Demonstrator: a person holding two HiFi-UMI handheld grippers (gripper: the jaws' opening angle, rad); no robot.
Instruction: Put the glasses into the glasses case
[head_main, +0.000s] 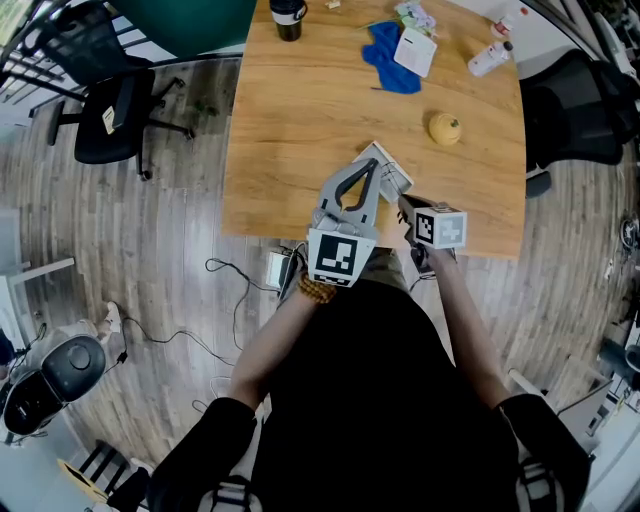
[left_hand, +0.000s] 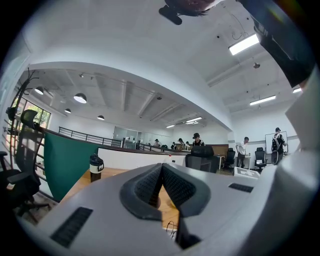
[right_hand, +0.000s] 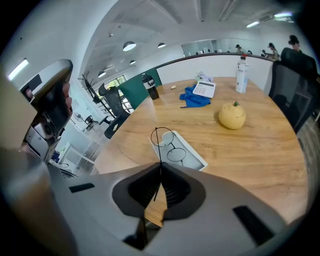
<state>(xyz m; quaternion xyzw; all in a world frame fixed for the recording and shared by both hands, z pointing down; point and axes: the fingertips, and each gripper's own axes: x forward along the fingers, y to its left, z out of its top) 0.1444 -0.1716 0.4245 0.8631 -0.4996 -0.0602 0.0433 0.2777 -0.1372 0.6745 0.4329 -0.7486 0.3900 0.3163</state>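
Your right gripper (right_hand: 161, 162) pinches thin black wire glasses (right_hand: 176, 155) over the flat white rectangular case (right_hand: 192, 150); smooth yellow fruit (right_hand: 232, 115) far right; left gripper (left_hand: 161, 165) closed, empty.

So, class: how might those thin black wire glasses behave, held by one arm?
Probably light: the right claw holds the thin black wire glasses by one slim arm. Likely to swing and bend easily, given that wire-thin frame.

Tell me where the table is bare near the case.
Widest free patch: the table left of the glasses case, running back to the black cup. A smaller one lies right of the case, nearer than the yellow fruit. Crowded: the far right corner with blue cloth, white booklet and bottle, and over the case, where the right gripper holds the glasses.
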